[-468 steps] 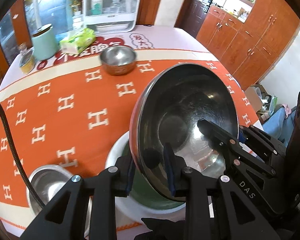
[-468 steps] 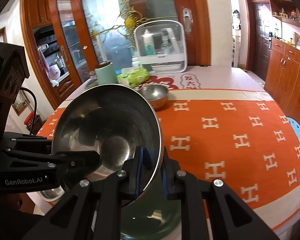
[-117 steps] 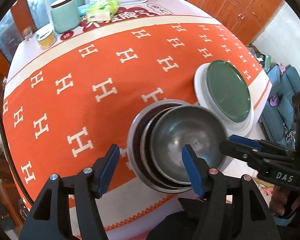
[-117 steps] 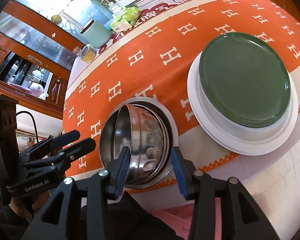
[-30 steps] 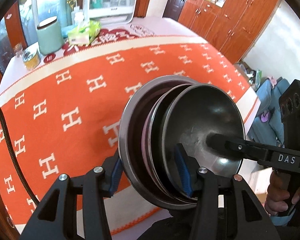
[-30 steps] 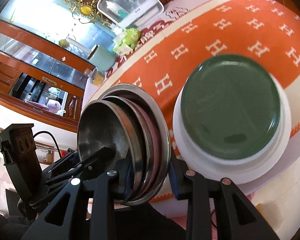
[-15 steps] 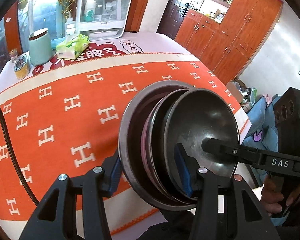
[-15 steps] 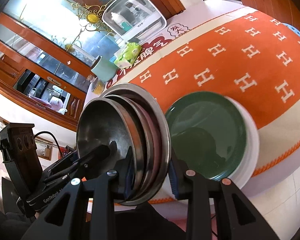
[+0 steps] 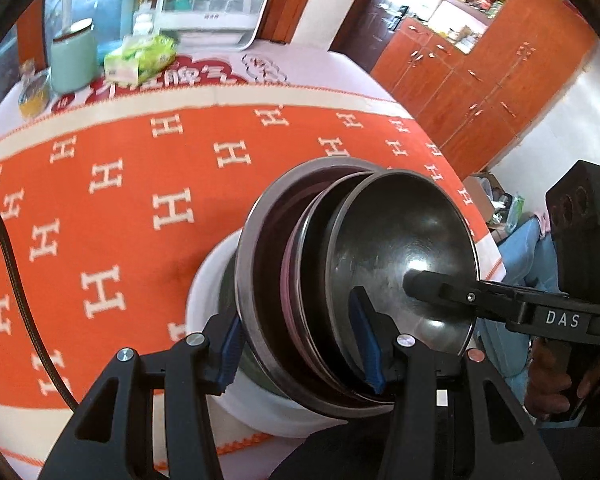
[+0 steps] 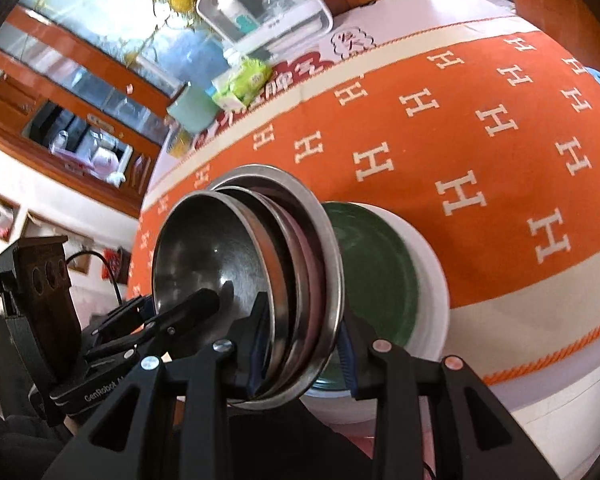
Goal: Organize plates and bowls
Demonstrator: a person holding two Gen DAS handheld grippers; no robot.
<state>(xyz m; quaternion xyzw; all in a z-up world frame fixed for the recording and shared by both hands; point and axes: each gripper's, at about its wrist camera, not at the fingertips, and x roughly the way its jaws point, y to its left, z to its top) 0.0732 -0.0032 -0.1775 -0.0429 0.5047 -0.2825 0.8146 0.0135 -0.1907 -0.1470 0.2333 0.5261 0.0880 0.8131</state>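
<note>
Left wrist view: An orange tablecloth (image 9: 112, 200) with white H marks covers the table; wooden cabinets (image 9: 472, 80) line the far right wall. At the far edge stand a white appliance (image 9: 216, 0), a pale green canister (image 9: 70, 60), a green tissue pack (image 9: 140, 60) and a small jar (image 9: 34, 94). The left gripper (image 9: 300, 332) points steeply down. Its blue pads clamp the near rim of the nested steel bowls (image 9: 384, 276), one pad outside the outermost bowl and one inside the innermost. The stack is tilted on edge, with the openings turned right. It is held above the white plate (image 9: 216, 280), which lies at the near table edge and is largely hidden behind it. From the right, one finger of the right gripper (image 9: 440, 292) reaches into the innermost bowl; a hand (image 9: 556, 376) holds its handle.

Right wrist view: A glass-fronted wooden cabinet (image 10: 80, 92) fills the far left. The right gripper (image 10: 302, 344) also points steeply down, at a narrow setting, closed on the opposite rim of the same stack (image 10: 236, 272). The openings are turned left. Just right of the stack, the green plate (image 10: 376, 276) lies on the white plate (image 10: 432, 276); the stack covers their left part. The left gripper (image 10: 196, 304) enters from the left and reaches into the innermost bowl.
</note>
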